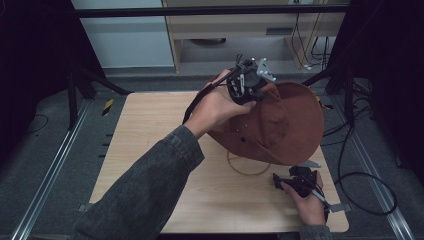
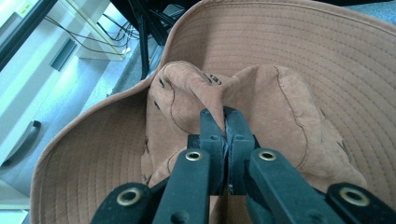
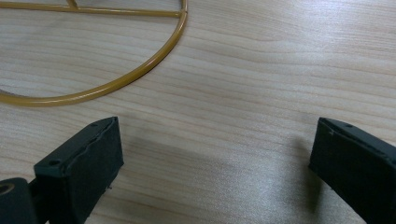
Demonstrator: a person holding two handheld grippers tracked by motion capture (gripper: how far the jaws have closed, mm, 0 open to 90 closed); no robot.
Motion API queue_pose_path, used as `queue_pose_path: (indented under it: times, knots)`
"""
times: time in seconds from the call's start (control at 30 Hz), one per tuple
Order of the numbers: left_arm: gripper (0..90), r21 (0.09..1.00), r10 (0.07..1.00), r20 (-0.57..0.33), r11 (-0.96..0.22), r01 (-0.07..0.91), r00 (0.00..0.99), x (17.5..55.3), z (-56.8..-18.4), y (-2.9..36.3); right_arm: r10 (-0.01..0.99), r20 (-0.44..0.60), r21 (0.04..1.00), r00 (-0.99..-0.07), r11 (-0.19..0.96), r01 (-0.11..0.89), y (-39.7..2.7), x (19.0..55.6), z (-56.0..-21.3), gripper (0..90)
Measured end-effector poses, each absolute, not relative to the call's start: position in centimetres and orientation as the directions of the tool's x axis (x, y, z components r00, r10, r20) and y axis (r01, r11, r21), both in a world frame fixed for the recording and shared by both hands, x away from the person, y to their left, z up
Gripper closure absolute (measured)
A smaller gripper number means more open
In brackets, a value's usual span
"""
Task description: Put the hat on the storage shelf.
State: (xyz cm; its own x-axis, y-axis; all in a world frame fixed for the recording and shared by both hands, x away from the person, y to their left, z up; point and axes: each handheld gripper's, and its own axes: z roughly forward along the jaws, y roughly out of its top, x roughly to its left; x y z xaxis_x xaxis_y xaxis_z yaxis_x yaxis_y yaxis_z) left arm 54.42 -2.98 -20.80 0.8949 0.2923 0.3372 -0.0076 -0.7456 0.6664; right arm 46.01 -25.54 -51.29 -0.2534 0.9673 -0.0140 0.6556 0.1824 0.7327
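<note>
Brown hat (image 2: 289,70) in raised left hand-held gripper (image 2: 225,122)

Hat (image 1: 285,125): rust-brown suede-like cloth; brim ringed with rows of matching stitching, dark eyelets on the crown
Left tool (image 2: 225,135): black jaws with brass-coloured rivets; pale grey plate on top in the high view
Right tool (image 3: 212,163): black jaws, matt
Wire stand (image 3: 140,65): mustard-yellow ring with a straight bar of the same colour
Surface (image 1: 150,140): light wood, fine pale grain running lengthwise
Sleeve (image 1: 150,190): dark grey denim
Floor (image 1: 50,150): grey, with a small yellow-and-black striped marker
</note>
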Motion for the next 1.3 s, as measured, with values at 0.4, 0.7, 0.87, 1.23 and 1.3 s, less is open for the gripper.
queue_pose_path:
  times: [0.4, 0.7, 0.87, 1.23, 1.3]
  knots:
    - [87.5, 0.67, 0.307, 0.329, -0.742, 0.008, 0.893, 54.7, -21.6, -2.9, 0.967, -0.014, 0.733, -0.254, 0.183, 0.655, -25.5, 46.0, -51.3, 2.7]
    - [86.8, 0.667, 0.307, 0.332, -0.745, 0.008, 0.892, 54.7, -21.8, -3.3, 0.967, -0.013, 0.733, -0.253, 0.182, 0.656, -25.5, 46.0, -51.3, 2.6]
    - [85.0, 0.667, 0.309, 0.338, -0.745, 0.005, 0.889, 54.5, -22.1, -3.5, 0.967, -0.013, 0.733, -0.254, 0.182, 0.656, -25.5, 46.0, -51.3, 2.7]
    - [64.8, 0.691, 0.336, 0.36, -0.723, -0.007, 0.87, 54.2, -22.2, -3.2, 0.967, -0.013, 0.733, -0.254, 0.182, 0.656, -25.5, 46.0, -51.3, 2.6]
    - [58.2, 0.704, 0.35, 0.359, -0.71, -0.005, 0.865, 54.1, -22.0, -2.9, 0.967, -0.014, 0.733, -0.254, 0.183, 0.656, -25.5, 46.0, -51.3, 2.6]
